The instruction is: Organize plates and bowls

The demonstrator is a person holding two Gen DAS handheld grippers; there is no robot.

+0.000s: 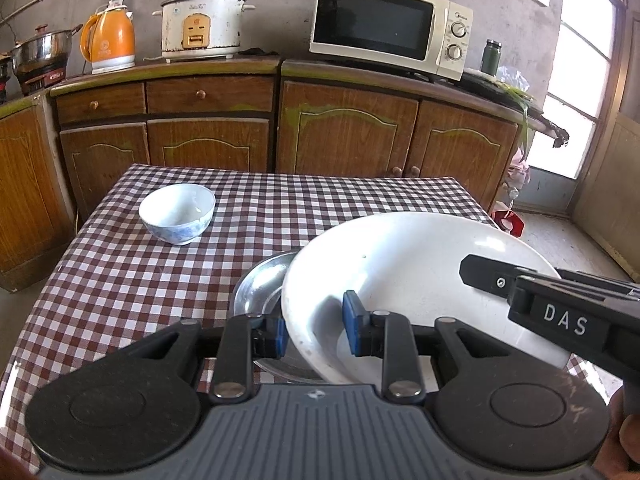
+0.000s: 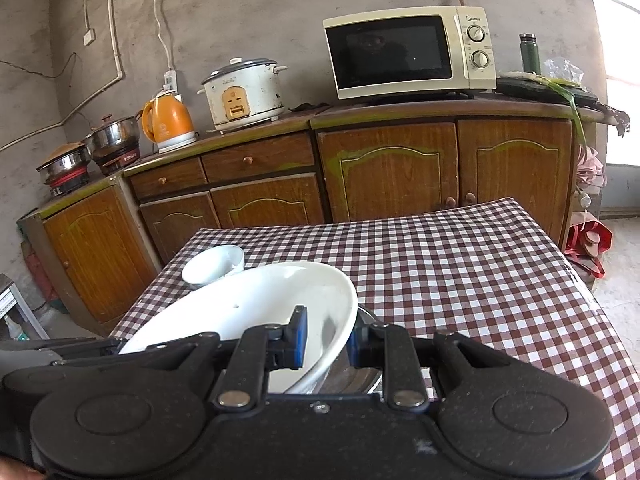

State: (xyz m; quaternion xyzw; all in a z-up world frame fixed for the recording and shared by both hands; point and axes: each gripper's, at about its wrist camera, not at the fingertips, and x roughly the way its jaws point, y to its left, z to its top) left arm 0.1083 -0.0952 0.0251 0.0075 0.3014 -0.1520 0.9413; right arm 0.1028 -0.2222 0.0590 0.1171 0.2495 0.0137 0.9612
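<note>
A large white plate (image 1: 404, 276) hangs tilted just above a round metal plate (image 1: 262, 286) on the checked table. My left gripper (image 1: 314, 330) is shut on the plate's left rim, one blue pad inside and one outside. My right gripper (image 2: 326, 340) is shut on the opposite rim of the white plate (image 2: 256, 300), with the metal plate (image 2: 352, 376) below it. The right gripper's black body shows at the right of the left wrist view. A small white bowl with blue pattern (image 1: 177, 213) stands alone at the table's far left, and this bowl (image 2: 214, 266) sits behind the plate.
The table with red-and-white checked cloth (image 1: 120, 280) stands before wooden cabinets (image 1: 348, 132). On the counter are a microwave (image 1: 390, 26), a rice cooker (image 1: 202, 24), an orange kettle (image 1: 107, 40) and a steel pot (image 1: 40, 48). The cloth (image 2: 480, 280) is bare on the right.
</note>
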